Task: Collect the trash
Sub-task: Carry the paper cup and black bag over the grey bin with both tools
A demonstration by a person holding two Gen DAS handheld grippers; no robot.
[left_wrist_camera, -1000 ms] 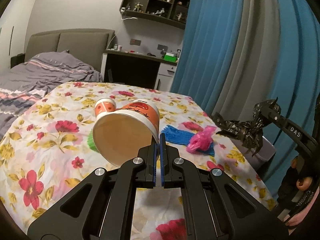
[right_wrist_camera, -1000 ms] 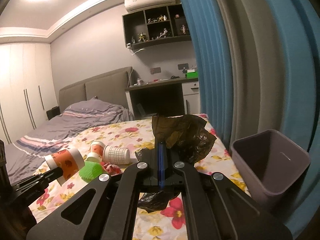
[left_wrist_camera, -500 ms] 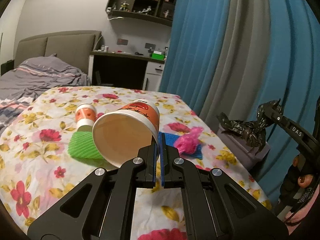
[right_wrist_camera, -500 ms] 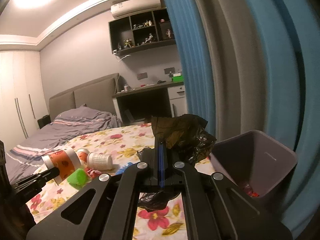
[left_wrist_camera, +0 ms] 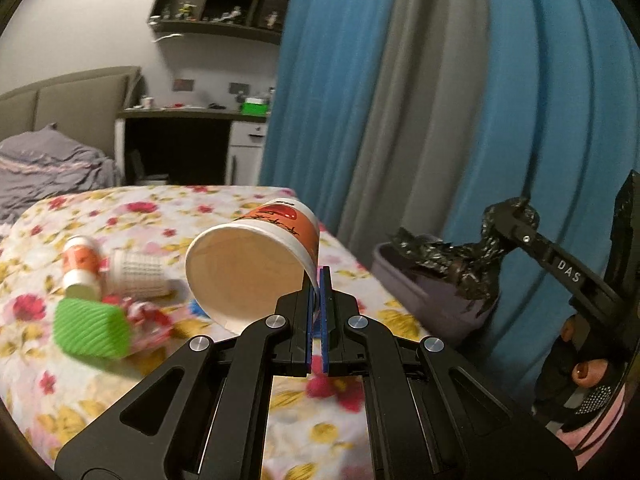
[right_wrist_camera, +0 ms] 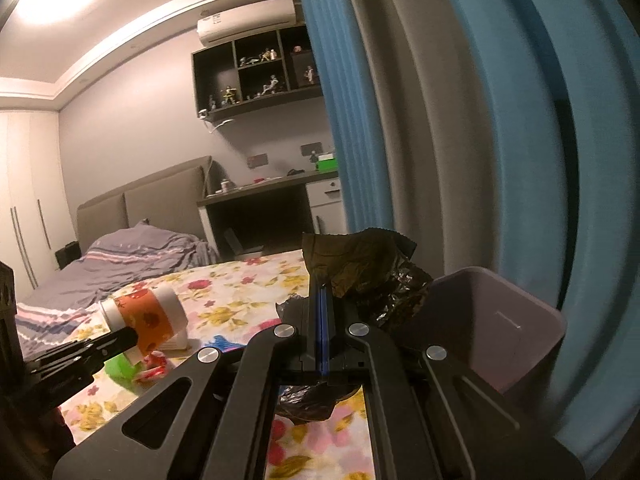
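My left gripper (left_wrist_camera: 317, 280) is shut on the rim of an orange and white paper cup (left_wrist_camera: 256, 264), held tilted above the floral table; the cup also shows in the right wrist view (right_wrist_camera: 146, 316). My right gripper (right_wrist_camera: 321, 296) is shut on a crumpled black plastic wrapper (right_wrist_camera: 368, 276), held beside the rim of the purple trash bin (right_wrist_camera: 500, 328). In the left wrist view the wrapper (left_wrist_camera: 452, 264) hangs over the bin (left_wrist_camera: 424, 300).
On the floral tablecloth (left_wrist_camera: 80, 380) lie a small orange cup (left_wrist_camera: 80, 268), a white patterned cup (left_wrist_camera: 136, 272), a green ridged piece (left_wrist_camera: 90, 330) and red-white wrapping (left_wrist_camera: 148, 316). Blue and grey curtains (left_wrist_camera: 400, 100) hang behind the bin. A bed and desk stand further back.
Both grippers have swung right toward the bin, still holding the cup and the wrapper. The bin now sits closer in both views.
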